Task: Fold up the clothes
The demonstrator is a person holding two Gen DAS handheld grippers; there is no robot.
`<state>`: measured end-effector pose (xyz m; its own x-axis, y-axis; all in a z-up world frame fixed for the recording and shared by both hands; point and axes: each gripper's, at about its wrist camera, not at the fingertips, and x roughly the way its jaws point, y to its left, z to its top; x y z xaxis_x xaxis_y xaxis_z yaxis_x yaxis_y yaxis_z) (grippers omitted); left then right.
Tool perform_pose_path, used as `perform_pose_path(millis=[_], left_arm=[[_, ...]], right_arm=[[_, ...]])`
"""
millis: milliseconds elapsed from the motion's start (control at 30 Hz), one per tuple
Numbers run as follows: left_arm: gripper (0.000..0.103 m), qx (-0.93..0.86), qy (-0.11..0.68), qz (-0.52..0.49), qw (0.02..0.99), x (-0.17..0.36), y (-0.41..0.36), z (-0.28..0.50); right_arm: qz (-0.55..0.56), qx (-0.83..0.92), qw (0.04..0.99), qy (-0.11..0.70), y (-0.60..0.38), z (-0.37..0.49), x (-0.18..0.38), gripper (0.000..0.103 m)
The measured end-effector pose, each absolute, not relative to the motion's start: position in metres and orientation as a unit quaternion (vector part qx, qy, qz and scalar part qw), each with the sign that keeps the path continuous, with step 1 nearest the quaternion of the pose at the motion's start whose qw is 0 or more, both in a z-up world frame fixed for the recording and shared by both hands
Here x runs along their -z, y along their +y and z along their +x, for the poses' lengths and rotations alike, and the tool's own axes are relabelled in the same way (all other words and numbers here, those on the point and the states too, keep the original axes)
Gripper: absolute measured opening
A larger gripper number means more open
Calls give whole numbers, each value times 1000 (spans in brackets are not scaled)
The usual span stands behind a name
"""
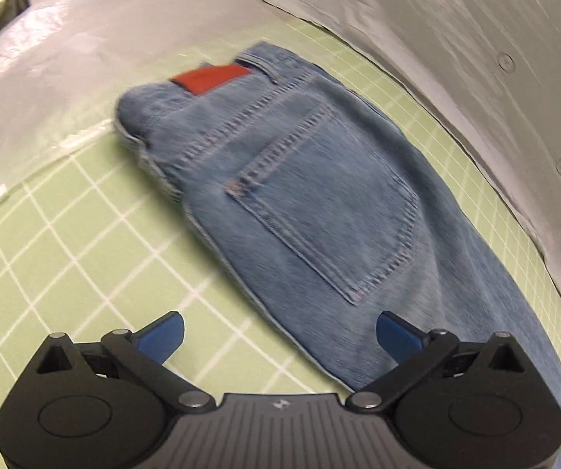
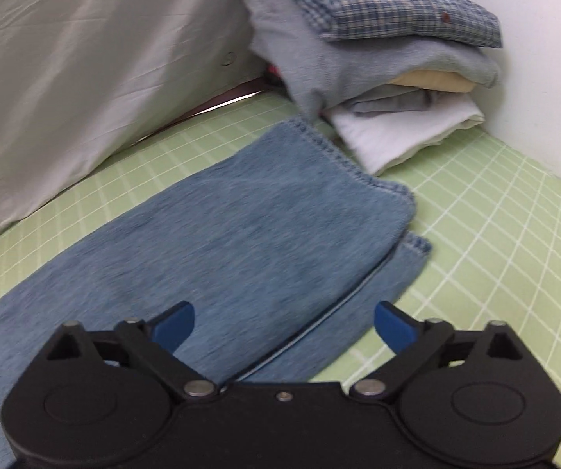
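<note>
Light blue jeans lie folded lengthwise on a green grid mat, back pocket up, with a red patch at the waistband. My left gripper hovers open above the seat end, blue fingers spread wide with nothing between them. In the right wrist view the two stacked leg hems of the jeans lie flat. My right gripper hangs open over the legs, holding nothing.
A pale grey cloth with buttons borders the mat's far side; in the right wrist view the same cloth carries a small carrot print. A stack of folded clothes sits by a white wall.
</note>
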<state>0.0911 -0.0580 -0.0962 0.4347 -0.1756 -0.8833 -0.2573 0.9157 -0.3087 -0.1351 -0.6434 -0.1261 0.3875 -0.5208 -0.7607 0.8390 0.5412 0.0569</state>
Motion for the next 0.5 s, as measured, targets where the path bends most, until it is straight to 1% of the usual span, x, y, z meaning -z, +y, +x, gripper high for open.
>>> perform_pose_path(millis=[100,233,333,500], left_arm=[[103,-44,522,-234,819,102,-23,102],[103,-39,509,-246,824,107,7,125],[103,-35,501,-250,828,111,23,143],[103,-13,485,-238,842,120,32,169]], right_arm=[[211,383,810,390,-611,-116,127,103],[178,364,810,424,-572,-97,131,103],[178,368,801,437,-553,-87,131,103],[201,390,787,433,-528,-75,130,103]])
